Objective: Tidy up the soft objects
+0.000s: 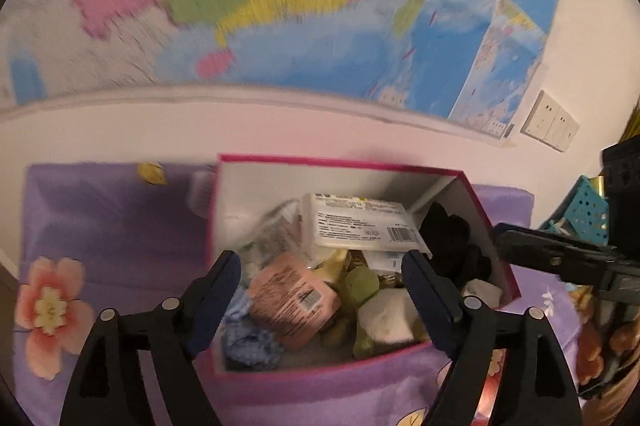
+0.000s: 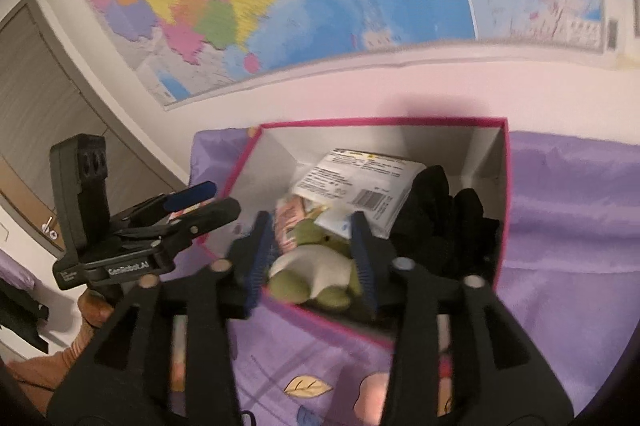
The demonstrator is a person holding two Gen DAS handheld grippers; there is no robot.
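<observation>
Both grippers hang above the pink-rimmed box (image 1: 476, 194) on the purple bedspread (image 1: 100, 226), which is heaped nearly full. I read the left gripper (image 1: 320, 290) as spread wide and empty, the right gripper (image 2: 312, 254) as half open over the green plush (image 2: 308, 278) (not pinching it). My worry: the white packet (image 1: 360, 226) perched on top could slide out if I snag the pile.

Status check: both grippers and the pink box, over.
Left gripper open, empty, above the box. Right gripper open, empty, jaws either side of the green plush. Pink box full of soft items on the purple sheet. Nothing in the way.
</observation>
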